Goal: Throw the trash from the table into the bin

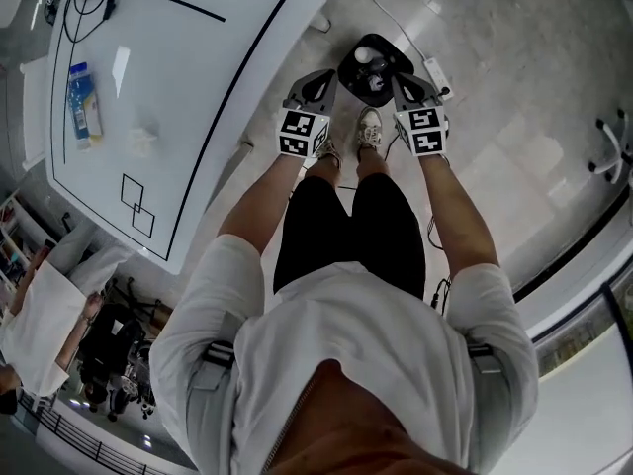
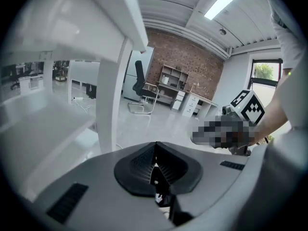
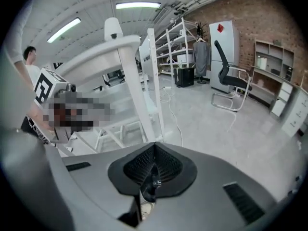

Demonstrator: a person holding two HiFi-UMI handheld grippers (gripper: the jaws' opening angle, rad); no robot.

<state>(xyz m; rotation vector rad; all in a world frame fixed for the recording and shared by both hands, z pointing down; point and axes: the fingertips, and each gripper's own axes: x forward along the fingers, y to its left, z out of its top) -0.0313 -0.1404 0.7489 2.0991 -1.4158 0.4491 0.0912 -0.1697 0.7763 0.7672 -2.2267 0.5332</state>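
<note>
In the head view a black bin [image 1: 345, 68] stands on the floor in front of my feet, with white trash [image 1: 364, 56] inside it. My left gripper [image 1: 321, 80] hangs at the bin's left edge and my right gripper [image 1: 402, 83] at its right edge, both above it. In each gripper view the ribbed pads [image 2: 155, 170] [image 3: 154, 170] meet, so both are shut with nothing seen between them. On the white table [image 1: 247, 28] to the left lie a crumpled white paper [image 1: 141, 139] and a plastic bottle [image 1: 82, 102].
The table's corner and leg [image 2: 108, 95] are close on my left. A power strip [image 1: 435, 72] and cables lie on the floor beside the bin. A person in white [image 1: 40, 315] stands at the lower left. An office chair [image 3: 228, 88] stands far off.
</note>
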